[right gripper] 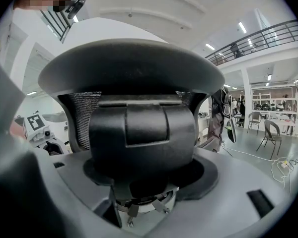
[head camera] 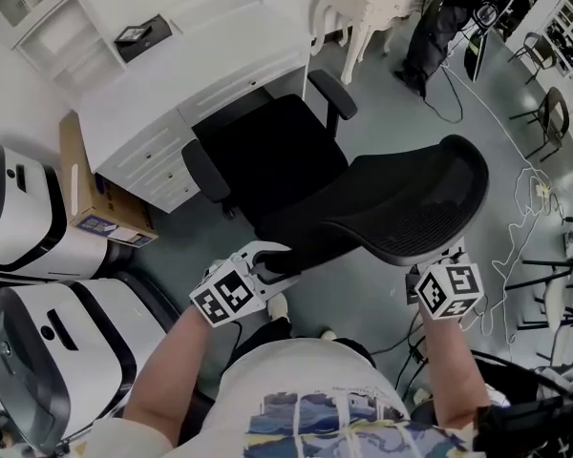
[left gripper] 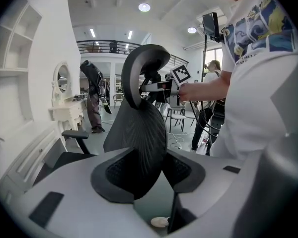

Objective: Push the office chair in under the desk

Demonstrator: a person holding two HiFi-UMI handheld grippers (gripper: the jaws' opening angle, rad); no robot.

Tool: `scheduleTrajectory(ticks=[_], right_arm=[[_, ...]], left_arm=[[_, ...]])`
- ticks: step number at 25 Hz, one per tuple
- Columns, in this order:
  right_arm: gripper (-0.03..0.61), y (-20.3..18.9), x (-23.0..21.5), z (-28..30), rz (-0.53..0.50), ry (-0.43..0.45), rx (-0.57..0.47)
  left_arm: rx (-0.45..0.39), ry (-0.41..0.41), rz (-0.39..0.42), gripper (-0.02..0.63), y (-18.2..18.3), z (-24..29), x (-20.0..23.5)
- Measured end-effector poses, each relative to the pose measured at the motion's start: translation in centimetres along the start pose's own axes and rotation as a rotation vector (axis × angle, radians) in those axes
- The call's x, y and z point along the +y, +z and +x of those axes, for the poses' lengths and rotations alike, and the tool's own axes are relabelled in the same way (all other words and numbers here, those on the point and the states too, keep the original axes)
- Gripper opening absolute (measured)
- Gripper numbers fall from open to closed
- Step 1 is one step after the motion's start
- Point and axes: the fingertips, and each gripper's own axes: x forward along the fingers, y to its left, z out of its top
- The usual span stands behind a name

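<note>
Around backrest [head camera: 411, 203], left tool [head camera: 267, 267] and right tool [right gripper: 149, 178] clamp.

A lab hall: mezzanine railing [right gripper: 263, 37], floor cables [head camera: 533, 181], white desk [head camera: 210, 60].

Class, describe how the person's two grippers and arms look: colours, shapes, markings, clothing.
The left gripper and right gripper have pale grey bodies, broad jaws with dark grey pads, each carrying a white cube of black square markers. Short-sleeved white T-shirt with blue-and-yellow print.
</note>
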Motion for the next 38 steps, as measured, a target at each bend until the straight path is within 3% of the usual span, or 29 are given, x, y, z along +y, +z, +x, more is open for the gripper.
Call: scheduleTrajectory(ticks=[17,38], right_arm=[[0.324,2.1,1.4,6.6,-0.01,0.015,0.001],[0.324,3.4,1.1,10.1,-0.01,0.029,-0.002]], left_arm=[[-0.016,0.033,-0.005,0.176,-0.3,-1.8,6.8],[-0.034,0.008,0.001,0.176,0.0,-1.8,10.3]])
